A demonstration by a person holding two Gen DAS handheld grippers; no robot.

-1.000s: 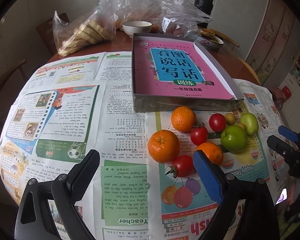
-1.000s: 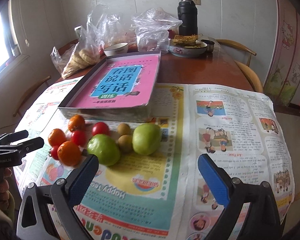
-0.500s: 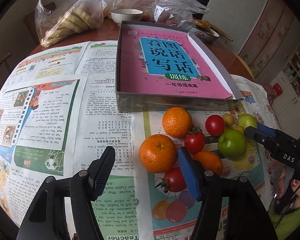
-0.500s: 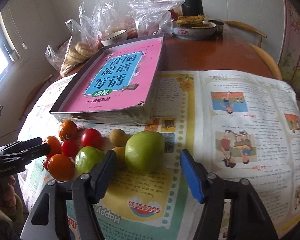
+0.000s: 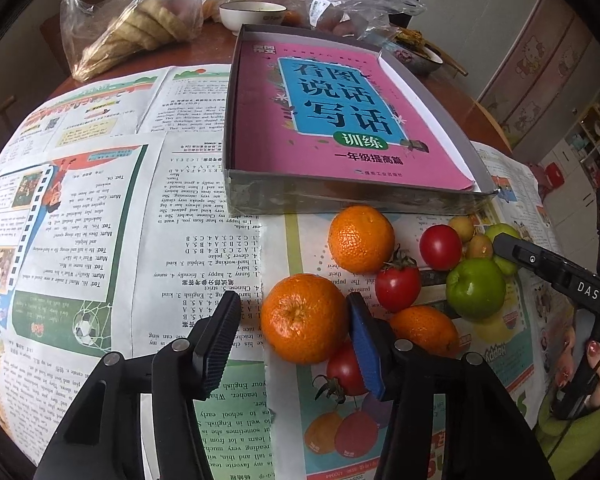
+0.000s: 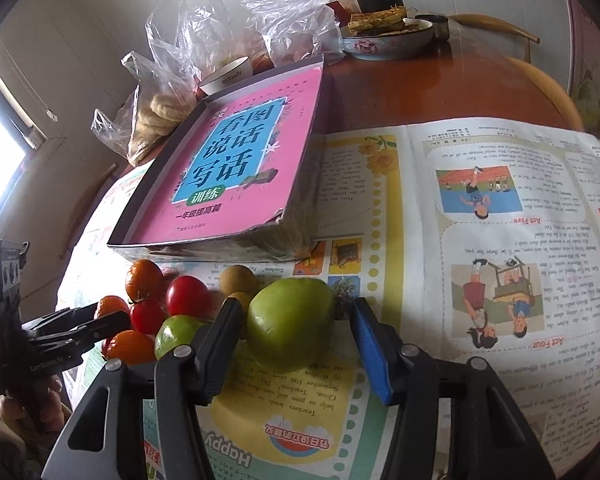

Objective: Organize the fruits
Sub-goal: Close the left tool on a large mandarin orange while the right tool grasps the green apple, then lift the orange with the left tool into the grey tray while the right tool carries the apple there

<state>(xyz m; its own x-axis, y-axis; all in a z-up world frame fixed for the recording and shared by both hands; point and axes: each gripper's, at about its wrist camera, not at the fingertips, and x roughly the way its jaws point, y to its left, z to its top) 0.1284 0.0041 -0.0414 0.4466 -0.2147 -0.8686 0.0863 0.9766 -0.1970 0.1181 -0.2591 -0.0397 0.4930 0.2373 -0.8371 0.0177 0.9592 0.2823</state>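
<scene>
**Both grippers straddle a fruit, neither closed yet**

The fruits lie in a tight cluster on the newspaper [image 5: 204,216] covering the desk, just in front of the shallow box [image 5: 340,196] with the pink book in it. The nearest orange [image 5: 305,319] sits between the spread jaws of the left gripper [image 5: 296,340]; its blue pad looks to touch the orange's side, while the black pad stands clear. The big green fruit [image 6: 290,324] sits likewise between the released jaws of the right gripper [image 6: 296,344], with a gap on the blue side. This appears to be the reach-and-grasp step. Next, each should close gently and lift straight up, since a tomato [image 5: 346,368] and a smaller green fruit [image 6: 176,334] crowd close and could roll.
</scene>
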